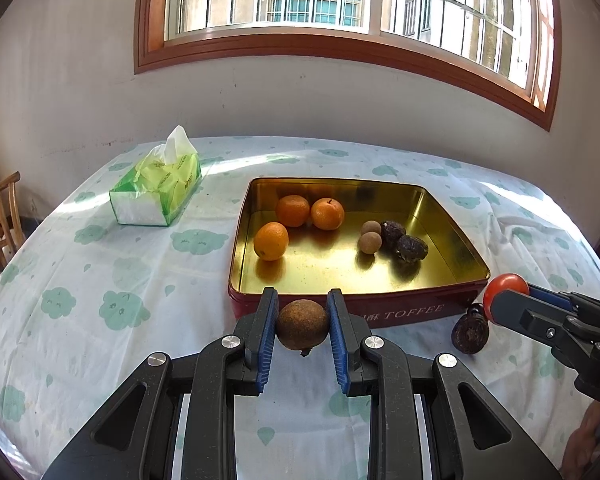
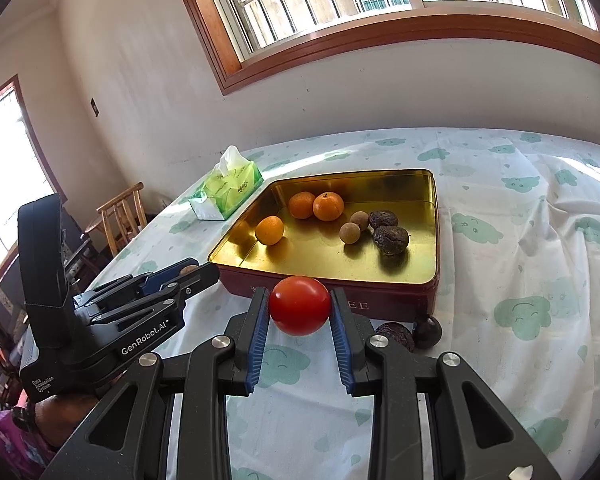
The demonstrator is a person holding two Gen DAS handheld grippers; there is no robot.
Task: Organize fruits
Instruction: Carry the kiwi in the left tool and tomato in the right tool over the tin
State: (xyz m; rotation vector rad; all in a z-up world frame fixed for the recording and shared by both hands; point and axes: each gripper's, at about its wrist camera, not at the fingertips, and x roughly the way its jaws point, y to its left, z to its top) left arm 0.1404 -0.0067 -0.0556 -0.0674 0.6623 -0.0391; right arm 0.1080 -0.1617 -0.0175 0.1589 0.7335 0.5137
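My left gripper (image 1: 302, 324) is shut on a brown round fruit (image 1: 302, 325), held just in front of the red toffee tin (image 1: 380, 312). My right gripper (image 2: 300, 306) is shut on a red tomato (image 2: 299, 305), near the tin's front wall (image 2: 380, 304). The gold-lined tin holds three oranges (image 1: 271, 241), two small tan fruits (image 1: 370, 236) and two dark wrinkled fruits (image 1: 411, 248). Two dark fruits (image 2: 427, 332) lie on the cloth by the tin's front right corner; one shows in the left wrist view (image 1: 470, 332). The right gripper also shows there (image 1: 508, 300), and the left gripper in the right wrist view (image 2: 192, 272).
A green tissue pack (image 1: 156, 188) stands left of the tin on the cloud-patterned tablecloth (image 1: 100, 280). A wooden chair (image 2: 120, 216) stands beyond the table's left edge. The wall and window are behind the table.
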